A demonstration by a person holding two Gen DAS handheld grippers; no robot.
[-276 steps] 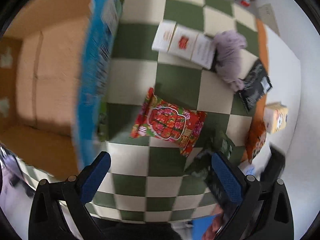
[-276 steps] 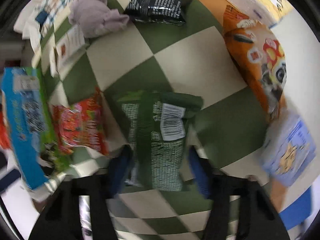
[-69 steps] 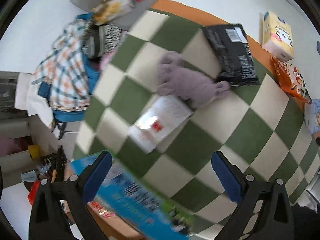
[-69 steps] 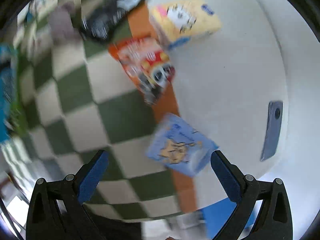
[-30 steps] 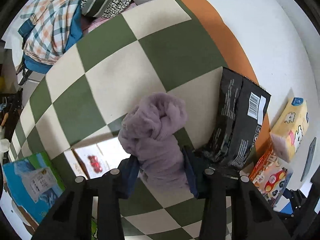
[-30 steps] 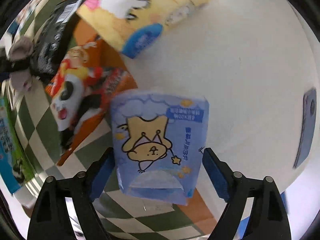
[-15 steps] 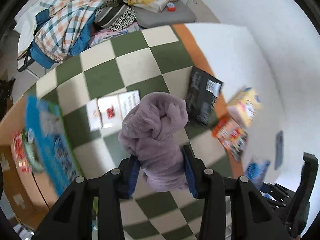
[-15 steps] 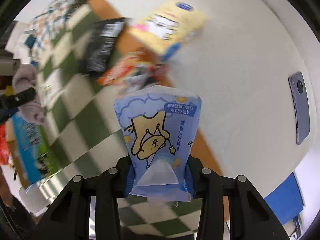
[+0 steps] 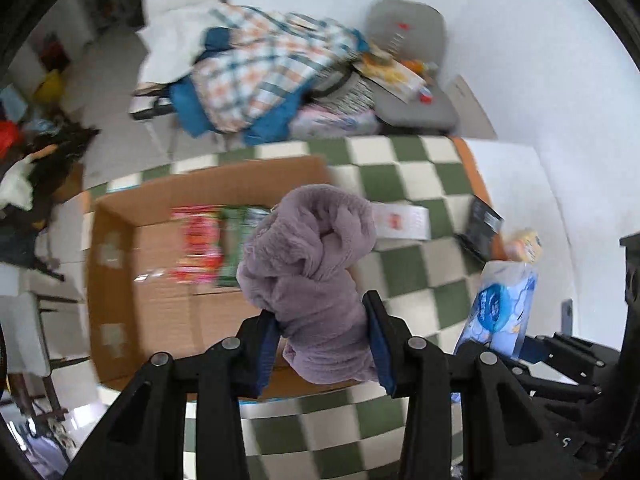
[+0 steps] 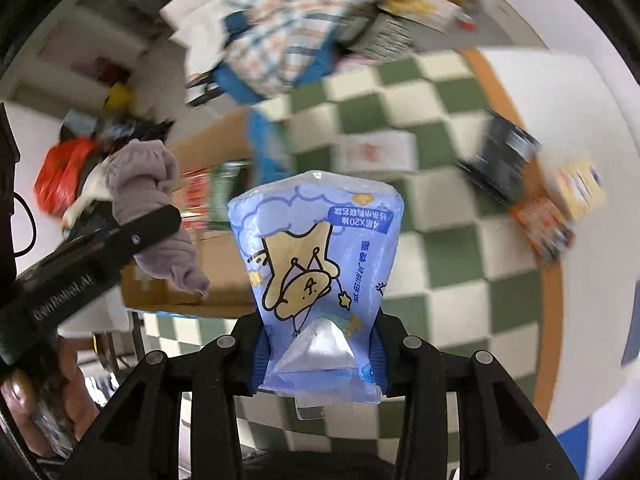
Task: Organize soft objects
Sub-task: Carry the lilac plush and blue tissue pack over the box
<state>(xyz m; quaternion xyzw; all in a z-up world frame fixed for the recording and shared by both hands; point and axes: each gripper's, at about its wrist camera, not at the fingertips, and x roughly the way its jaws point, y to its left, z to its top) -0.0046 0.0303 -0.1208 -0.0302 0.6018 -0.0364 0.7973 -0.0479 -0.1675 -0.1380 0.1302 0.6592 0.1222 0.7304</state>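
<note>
My left gripper (image 9: 322,344) is shut on a purple plush cloth (image 9: 312,264), held high above an open cardboard box (image 9: 120,280). Inside the box lie a red snack bag (image 9: 198,248) and a green one (image 9: 234,248). My right gripper (image 10: 316,354) is shut on a pale blue tissue pack (image 10: 316,256) with a bear drawing, lifted over the green-and-white checkered mat (image 10: 460,240). The right wrist view also shows the purple cloth (image 10: 148,184) at left, in the left gripper's black arm, above the box (image 10: 216,276). The blue pack (image 9: 502,312) shows at right in the left wrist view.
On the mat lie a white booklet (image 9: 400,222), a black bag (image 9: 478,232), a yellow tissue pack (image 10: 580,188) and an orange snack bag (image 10: 544,224). A plaid cloth pile (image 9: 260,76) and a grey cushion (image 9: 408,64) sit beyond the mat. A person's hand (image 10: 44,412) shows lower left.
Both grippers have risen and swung toward the cardboard box, carrying the purple cloth and the blue tissue pack. The box with its snack bags now lies under the left gripper.
</note>
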